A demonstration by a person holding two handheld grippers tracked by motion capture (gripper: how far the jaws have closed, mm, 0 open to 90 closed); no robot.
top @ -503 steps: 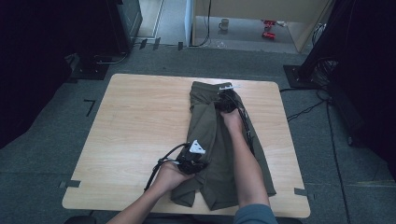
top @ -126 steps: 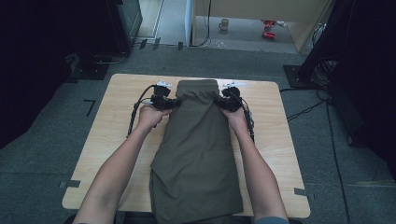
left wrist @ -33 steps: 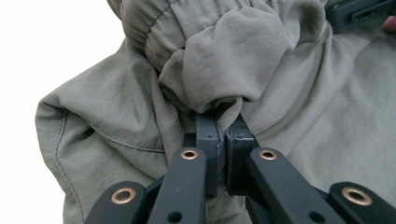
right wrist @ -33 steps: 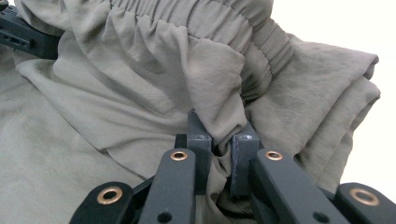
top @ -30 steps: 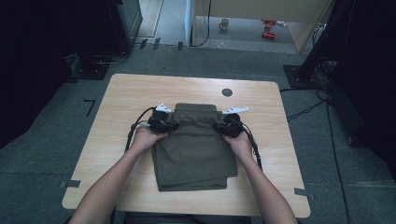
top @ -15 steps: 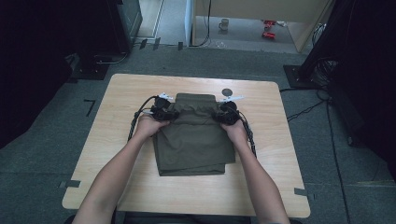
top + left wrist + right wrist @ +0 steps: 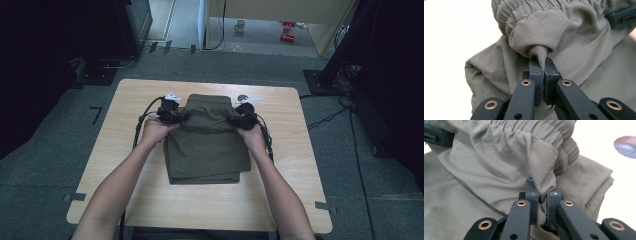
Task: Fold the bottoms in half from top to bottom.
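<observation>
Both grippers lifted farther back, left gripper [image 7: 172, 113] and right gripper [image 7: 243, 117] pinching trousers [image 7: 207, 145]

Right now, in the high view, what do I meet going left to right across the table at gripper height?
Bare table → left gripper → olive trousers → right gripper → bare table again.

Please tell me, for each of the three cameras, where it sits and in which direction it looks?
High view: above the person's side, facing forward and down on the table; both forearms enter from below.
Left gripper view: on the left gripper, along jaws pinching the olive trousers.
Right gripper view: on the right gripper, along jaws pinching it too.
Shared: the elastic waistband.
</observation>
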